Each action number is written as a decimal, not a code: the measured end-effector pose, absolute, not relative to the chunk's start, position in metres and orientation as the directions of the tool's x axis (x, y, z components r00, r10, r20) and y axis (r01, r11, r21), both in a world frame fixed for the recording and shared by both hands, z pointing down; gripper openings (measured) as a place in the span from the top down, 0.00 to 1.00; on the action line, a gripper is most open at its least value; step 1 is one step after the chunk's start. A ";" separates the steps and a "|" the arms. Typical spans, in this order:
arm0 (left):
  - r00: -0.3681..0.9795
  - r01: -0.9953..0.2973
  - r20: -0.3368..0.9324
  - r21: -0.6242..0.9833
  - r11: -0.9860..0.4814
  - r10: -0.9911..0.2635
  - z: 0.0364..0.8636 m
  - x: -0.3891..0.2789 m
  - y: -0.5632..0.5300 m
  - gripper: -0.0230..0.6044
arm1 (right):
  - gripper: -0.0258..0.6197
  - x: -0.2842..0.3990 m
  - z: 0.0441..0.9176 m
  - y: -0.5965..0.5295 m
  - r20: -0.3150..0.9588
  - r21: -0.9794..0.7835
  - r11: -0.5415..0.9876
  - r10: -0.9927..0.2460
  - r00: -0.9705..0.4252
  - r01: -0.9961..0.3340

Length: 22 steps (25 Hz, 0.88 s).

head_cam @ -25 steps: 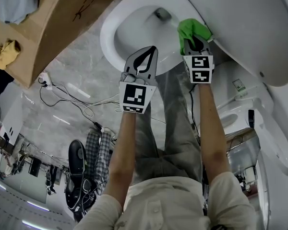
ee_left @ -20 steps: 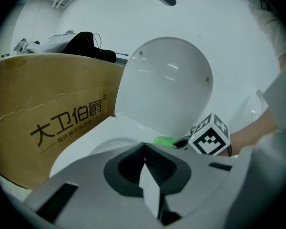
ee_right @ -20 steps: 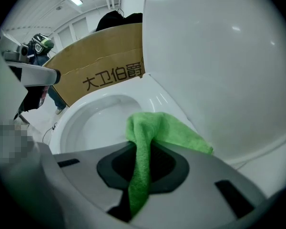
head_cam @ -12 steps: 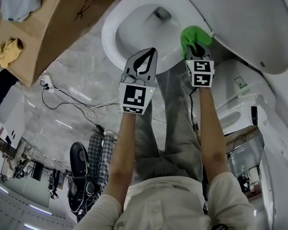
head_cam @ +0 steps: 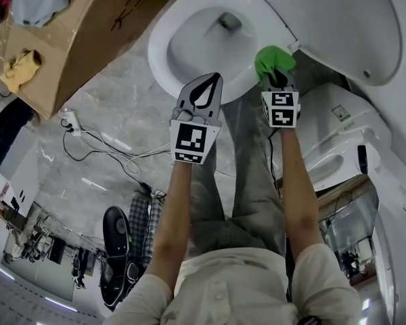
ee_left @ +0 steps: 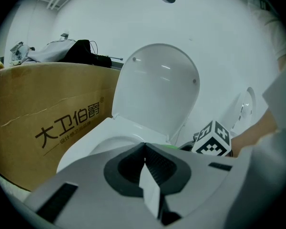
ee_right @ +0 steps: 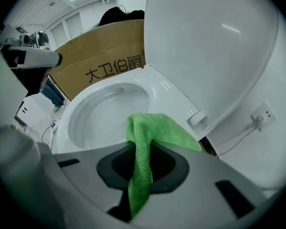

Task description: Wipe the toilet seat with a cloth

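Cloth (ee_right: 158, 127), green, pinched in R tool (ee_right: 141, 149). Its free end lies on the toilet seat (ee_right: 174, 95) just ahead of the tool, close to the hinge under the raised lid (ee_right: 209, 46). L tool (ee_left: 144, 146) pressed together w/ nothing btwn jaws, held beside the R tool, above the seat's near edge. Cardboard box (ee_left: 47, 120) to L tool's left.

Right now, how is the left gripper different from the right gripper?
The left gripper is shut on nothing; the right gripper is shut on a green cloth. The left gripper sits over the near rim of the toilet bowl, while the right gripper holds its cloth at the rim beside the raised lid. Both carry a cube with square markers.
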<state>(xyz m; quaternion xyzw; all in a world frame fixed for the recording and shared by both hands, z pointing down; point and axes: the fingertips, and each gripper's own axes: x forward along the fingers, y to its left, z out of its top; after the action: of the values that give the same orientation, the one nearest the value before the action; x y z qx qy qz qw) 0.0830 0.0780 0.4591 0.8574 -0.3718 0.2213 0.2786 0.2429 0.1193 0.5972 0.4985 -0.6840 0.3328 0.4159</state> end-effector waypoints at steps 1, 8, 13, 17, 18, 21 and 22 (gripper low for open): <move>0.629 -0.757 0.585 0.312 -0.574 -0.512 0.456 0.083 0.079 0.94 | 0.89 0.242 0.592 0.123 0.897 -0.038 0.285 -0.412 -0.158 -0.958; 0.644 -0.740 0.572 0.296 -0.604 -0.509 0.422 0.080 0.088 0.94 | 0.89 0.226 0.535 0.146 0.861 -0.041 0.303 -0.473 -0.187 -0.952; 0.648 -0.736 0.557 0.282 -0.616 -0.519 0.386 0.078 0.090 0.94 | 0.89 0.219 0.482 0.144 0.824 -0.036 0.297 -0.532 -0.196 -0.954; 0.650 -0.732 0.548 0.267 -0.626 -0.526 0.347 0.077 0.093 0.94 | 0.89 0.213 0.426 0.133 0.785 -0.026 0.300 -0.585 -0.206 -0.953; 0.650 -0.733 0.541 0.263 -0.627 -0.533 0.339 0.075 0.091 0.94 | 0.89 0.211 0.414 0.129 0.773 -0.022 0.304 -0.599 -0.209 -0.952; 0.651 -0.736 0.516 0.246 -0.631 -0.557 0.318 0.070 0.082 0.94 | 0.89 0.200 0.383 0.115 0.732 -0.011 0.320 -0.643 -0.225 -0.947; 0.651 -0.736 0.507 0.239 -0.633 -0.565 0.308 0.070 0.079 0.94 | 0.89 0.197 0.371 0.111 0.717 -0.008 0.328 -0.656 -0.234 -0.945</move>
<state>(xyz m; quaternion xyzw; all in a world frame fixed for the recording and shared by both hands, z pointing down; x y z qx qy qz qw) 0.0696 0.0792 0.3085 0.8821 -0.3688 0.1963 0.2177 0.1970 0.1112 0.3706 0.5326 -0.7514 0.2287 0.3153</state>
